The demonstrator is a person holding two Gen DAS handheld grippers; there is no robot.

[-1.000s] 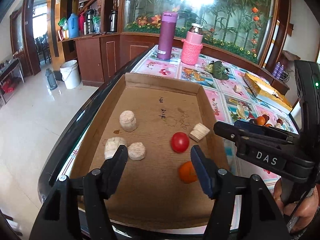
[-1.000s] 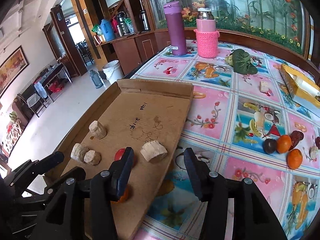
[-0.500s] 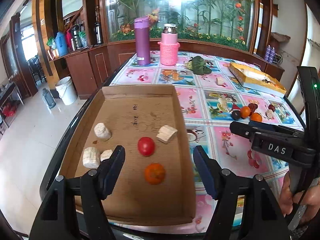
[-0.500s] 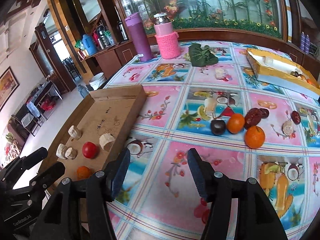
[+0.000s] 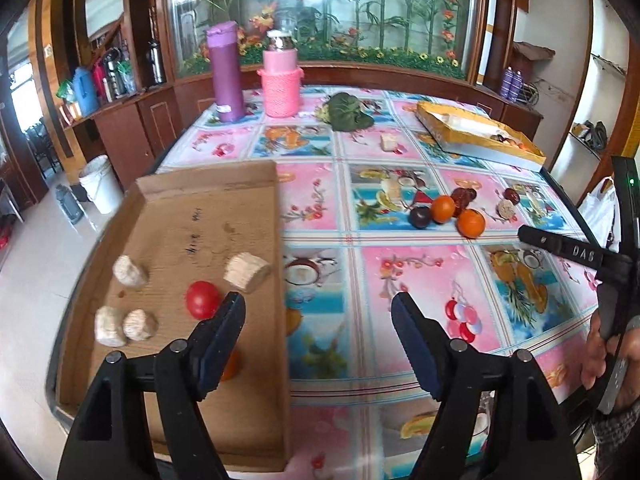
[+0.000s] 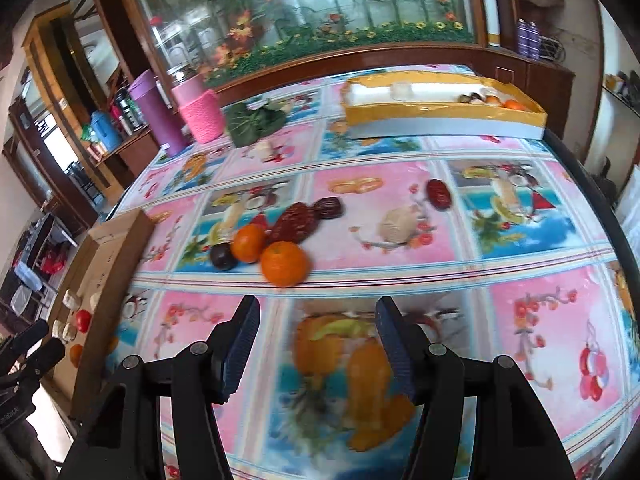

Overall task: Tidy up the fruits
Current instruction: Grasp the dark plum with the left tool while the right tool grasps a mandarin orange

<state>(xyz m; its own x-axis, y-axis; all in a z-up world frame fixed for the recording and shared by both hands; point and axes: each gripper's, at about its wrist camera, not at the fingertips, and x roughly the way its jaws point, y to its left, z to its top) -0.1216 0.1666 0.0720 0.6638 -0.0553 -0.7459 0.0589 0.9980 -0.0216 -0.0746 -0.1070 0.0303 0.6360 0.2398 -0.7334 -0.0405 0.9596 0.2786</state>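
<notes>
Left gripper (image 5: 318, 308) hangs over the seam between box and cloth; its fingers (image 5: 224, 332) are spreading, nothing between them. Right gripper (image 6: 316, 332) points at bare worktop (image 6: 400, 248) just short of the fruit pile; fingers (image 6: 240, 340) apart, empty, not touching anything. A hand (image 5: 608, 344) grips the right tool at the edge of the left view.

Nearest, on the left: cardboard tray (image 5: 208, 208) already holds a tomato (image 5: 202, 299), an orange partly hidden behind the left finger (image 5: 231, 365), and four pale chunks (image 5: 129, 271), what they are I cannot tell. So some sorting looks done.

Mid-worktop, still loose: big orange (image 6: 285, 264), small orange (image 6: 248, 242) touching it, dark plum (image 6: 222, 257) beside that, two dates (image 6: 294, 222) behind, another date (image 6: 439, 195) well apart to the right, a pale lump (image 6: 396, 224) between. These look like what is left.

Further back: greens (image 6: 256, 122), a small pale piece (image 5: 389, 142), yellow box (image 6: 440, 118) with a few fruits in its far corner, so a second destination seems in use.

Far edge: purple flask (image 5: 226, 74), pink jar (image 5: 280, 80).

Judgement: roughly midway; next pick is likely the big orange, closest to the right gripper.
</notes>
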